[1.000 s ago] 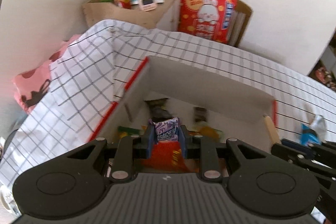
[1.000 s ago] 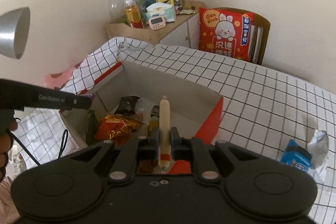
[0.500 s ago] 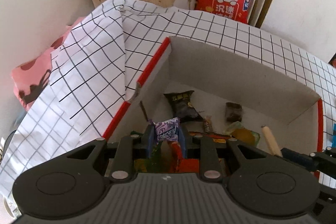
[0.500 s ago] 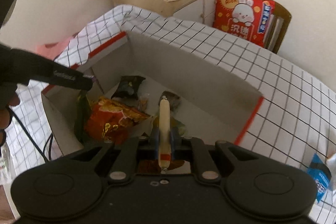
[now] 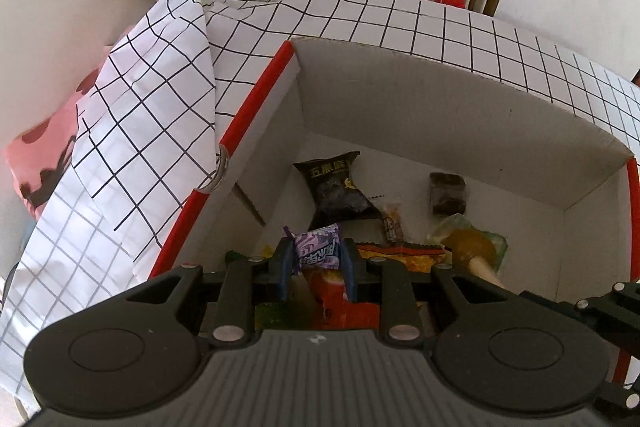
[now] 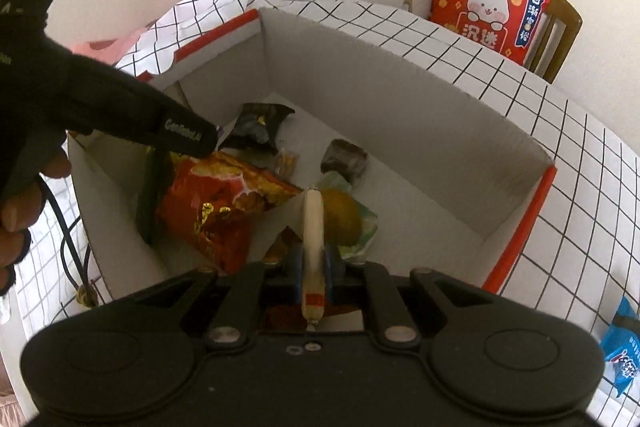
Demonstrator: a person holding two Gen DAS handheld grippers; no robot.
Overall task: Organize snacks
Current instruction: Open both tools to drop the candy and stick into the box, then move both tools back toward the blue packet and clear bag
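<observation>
Both loads hang over the open cardboard box [image 5: 420, 95] and neither has been let go, so this looks like the drop-off step of a job well under way. The left tongs [image 5: 316, 259] pinch a purple candy wrapper [image 5: 318, 247] between their blue pads, poised above the near corner of the box. The right tongs [image 6: 314, 267] hold a pale sausage stick [image 6: 312, 247] lengthwise; their jaws are just starting to part, though the stick still sits between the pads and has not fallen. Already in the box, beyond and below the tongs, I count six snacks: one black packet [image 5: 336, 187], one small dark brown block [image 5: 447, 193], one thin wrapped bar [image 5: 390, 223], one yellow-green pouch [image 5: 468, 243], one large red-and-orange chip bag [image 6: 224, 203], and one green pack [image 6: 148, 187] standing against the wall nearest the left tongs. Still outside, on the checked surface [image 6: 580, 155] off to the right of the right tongs, lies one blue packet [image 6: 622, 351]; whether more snacks wait out of view I cannot tell. So two are about to land and at least one is left to fetch.
</observation>
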